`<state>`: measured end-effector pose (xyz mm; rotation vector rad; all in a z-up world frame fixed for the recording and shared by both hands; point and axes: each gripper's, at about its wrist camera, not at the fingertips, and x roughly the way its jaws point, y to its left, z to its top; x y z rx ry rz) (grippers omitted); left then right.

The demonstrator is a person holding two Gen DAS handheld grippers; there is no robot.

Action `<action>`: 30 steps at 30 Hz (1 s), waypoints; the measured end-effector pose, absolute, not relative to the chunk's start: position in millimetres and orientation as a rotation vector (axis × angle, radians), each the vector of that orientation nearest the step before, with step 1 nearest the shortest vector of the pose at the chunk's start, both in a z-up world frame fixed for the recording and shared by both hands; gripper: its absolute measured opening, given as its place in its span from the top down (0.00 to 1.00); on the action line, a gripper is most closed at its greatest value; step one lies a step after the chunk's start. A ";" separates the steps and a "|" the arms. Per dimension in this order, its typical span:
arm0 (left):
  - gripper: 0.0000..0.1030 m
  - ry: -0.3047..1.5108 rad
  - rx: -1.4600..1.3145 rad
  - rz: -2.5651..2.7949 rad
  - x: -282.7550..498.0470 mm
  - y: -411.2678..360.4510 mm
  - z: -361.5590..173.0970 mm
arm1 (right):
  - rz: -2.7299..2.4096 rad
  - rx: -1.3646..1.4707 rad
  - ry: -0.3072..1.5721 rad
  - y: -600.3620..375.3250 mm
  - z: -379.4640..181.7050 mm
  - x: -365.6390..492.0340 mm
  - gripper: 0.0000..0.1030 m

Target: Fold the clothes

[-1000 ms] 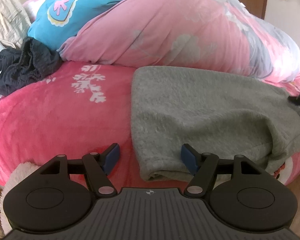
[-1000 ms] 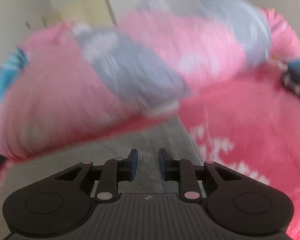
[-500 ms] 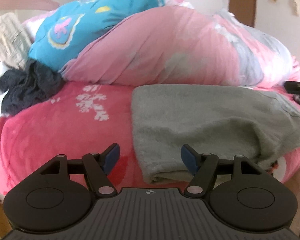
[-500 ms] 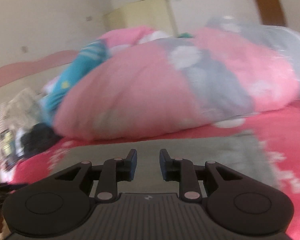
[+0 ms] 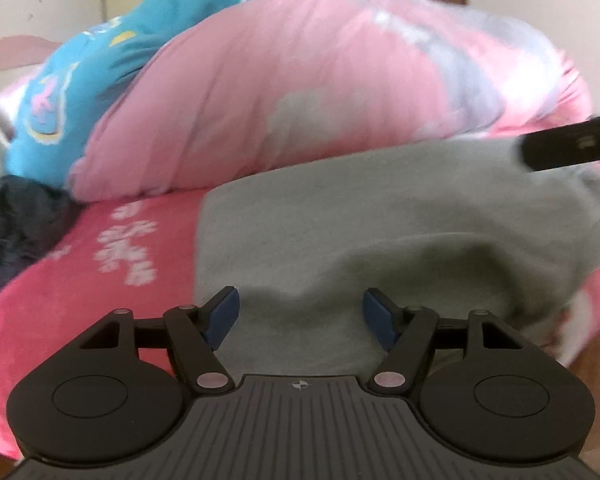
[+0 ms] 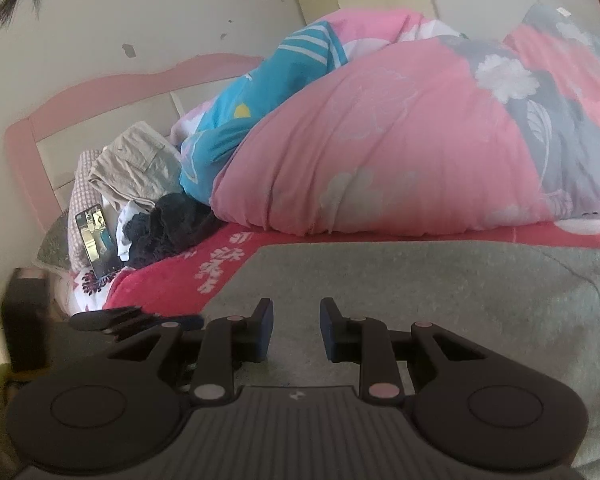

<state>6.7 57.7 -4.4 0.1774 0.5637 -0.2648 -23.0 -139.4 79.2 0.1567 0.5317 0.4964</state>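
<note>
A grey fleece garment (image 5: 380,216) lies flat on the red blanket (image 5: 80,280), its near edge hanging over the front of the bed. My left gripper (image 5: 300,312) stands open just above that near edge, both blue pads clear of the cloth. In the right wrist view the same grey garment (image 6: 440,288) fills the lower right. My right gripper (image 6: 296,328) hovers over it with a narrow gap and nothing between the pads. The right gripper also shows as a black bar (image 5: 572,144) at the right of the left wrist view. The left gripper (image 6: 136,320) appears low on the left of the right wrist view.
A bulky pink quilt (image 6: 380,140) and a blue one (image 6: 268,80) are heaped behind the garment. A dark crumpled garment (image 6: 168,224), beige clothes (image 6: 136,168) and a phone (image 6: 98,240) lie by the pink headboard (image 6: 100,92).
My right gripper has swung across the bed and now looks left over the grey garment. My left gripper has shifted right along the garment's near edge and rolled a little. Both jaw gaps look the same.
</note>
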 end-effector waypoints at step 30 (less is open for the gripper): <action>0.34 0.478 0.483 -0.476 -30.1 44.8 -7.9 | 0.402 0.172 0.569 -166.7 64.5 -67.7 0.73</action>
